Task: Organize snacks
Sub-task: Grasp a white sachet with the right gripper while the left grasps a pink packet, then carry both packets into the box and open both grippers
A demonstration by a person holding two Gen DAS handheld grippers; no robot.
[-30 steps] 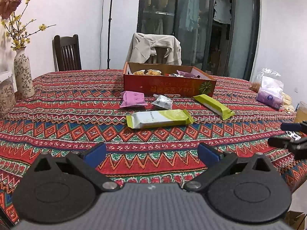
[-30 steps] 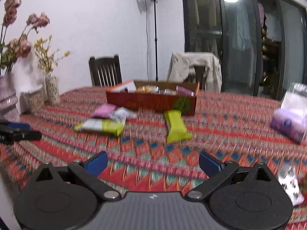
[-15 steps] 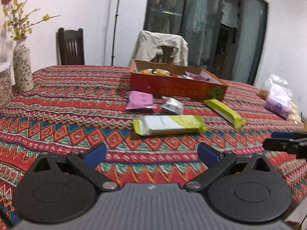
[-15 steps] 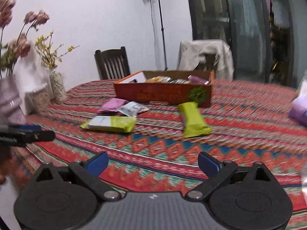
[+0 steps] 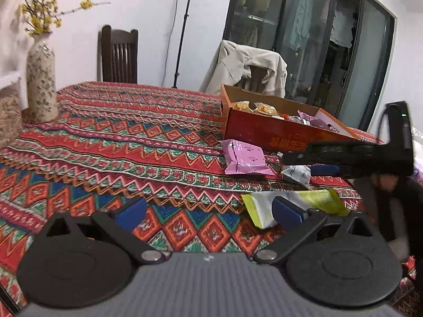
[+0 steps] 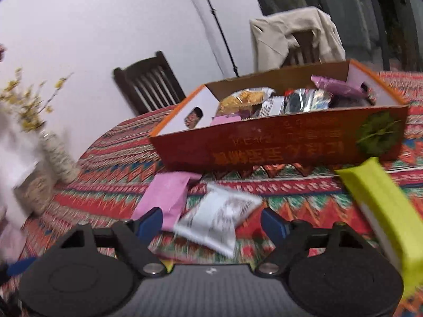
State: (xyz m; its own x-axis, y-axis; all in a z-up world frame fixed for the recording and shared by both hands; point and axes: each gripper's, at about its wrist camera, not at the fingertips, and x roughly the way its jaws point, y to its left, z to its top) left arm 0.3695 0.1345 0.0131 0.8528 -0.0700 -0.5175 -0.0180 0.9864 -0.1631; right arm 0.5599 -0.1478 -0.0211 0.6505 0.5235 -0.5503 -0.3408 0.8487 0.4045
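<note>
While both tools hang low over the patterned desk (image 5: 111,142), neither grips anything. Left hand-held gripper (image 5: 208,211) sits bottom centre of the left wrist view, jaws wide, w/ bare cloth between the blue pads; its right pad overlaps the near end of a white-and-green bar (image 5: 296,206) lying flat, lower right of centre. Right hand-held gripper (image 6: 211,223), bottom centre of its own view, also wide apart, w/ a silver-white packet (image 6: 216,222) lying between the pads, not pinched. Same view is motion-blurred. Pink packet (image 6: 166,198) just left of the silver one, corner near the left pad. Yellow-green bar (image 6: 383,211) runs down the right edge. Orange box (image 6: 277,145) fills centre-right, behind the loose snacks, holding several wrapped snacks. In the left wrist view the right tool shows as a black shape at mid right, above the silver packet. Vase (image 5: 41,79) w/ yellow flowers at upper left.
</note>
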